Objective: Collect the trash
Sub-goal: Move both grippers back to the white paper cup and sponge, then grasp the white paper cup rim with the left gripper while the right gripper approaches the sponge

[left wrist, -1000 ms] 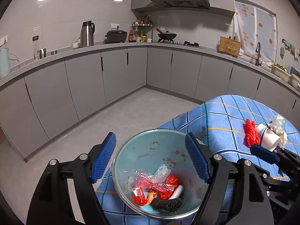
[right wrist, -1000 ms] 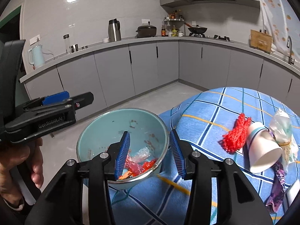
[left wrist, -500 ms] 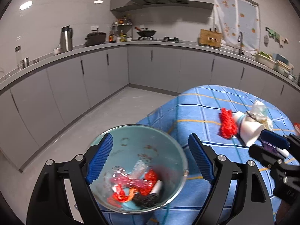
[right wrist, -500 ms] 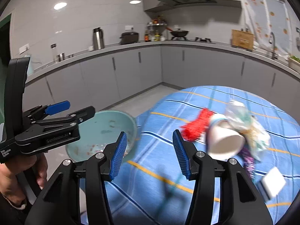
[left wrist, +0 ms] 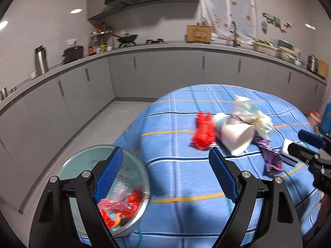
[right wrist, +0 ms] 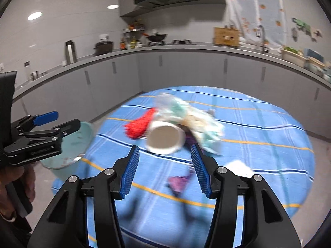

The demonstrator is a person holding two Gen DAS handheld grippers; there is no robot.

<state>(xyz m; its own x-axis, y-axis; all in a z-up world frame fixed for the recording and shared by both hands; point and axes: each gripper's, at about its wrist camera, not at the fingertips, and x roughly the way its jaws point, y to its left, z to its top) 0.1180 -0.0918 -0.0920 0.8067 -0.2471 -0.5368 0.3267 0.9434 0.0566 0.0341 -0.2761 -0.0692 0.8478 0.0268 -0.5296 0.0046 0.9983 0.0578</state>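
A teal bowl (left wrist: 82,161) with red and pink scraps stands at the near left edge of the blue checked table (left wrist: 186,175); it also shows in the right wrist view (right wrist: 82,136). A pile of trash lies mid-table: a red net (left wrist: 203,131), a tipped white paper cup (left wrist: 233,136), crumpled plastic (left wrist: 250,111) and a purple wrapper (left wrist: 271,157). My left gripper (left wrist: 167,174) is open and empty, to the right of the bowl. My right gripper (right wrist: 164,170) is open and empty, just short of the cup (right wrist: 165,139).
A white flat scrap (right wrist: 240,166) lies right of my right gripper. Grey kitchen cabinets and a countertop (left wrist: 186,47) with pots and a kettle run around the room behind the table. Grey floor (left wrist: 103,124) lies left of the table.
Both grippers have swung right, away from the bowl and toward the trash pile. The right gripper now faces the cup's mouth. The bowl has slid to the left in both views.
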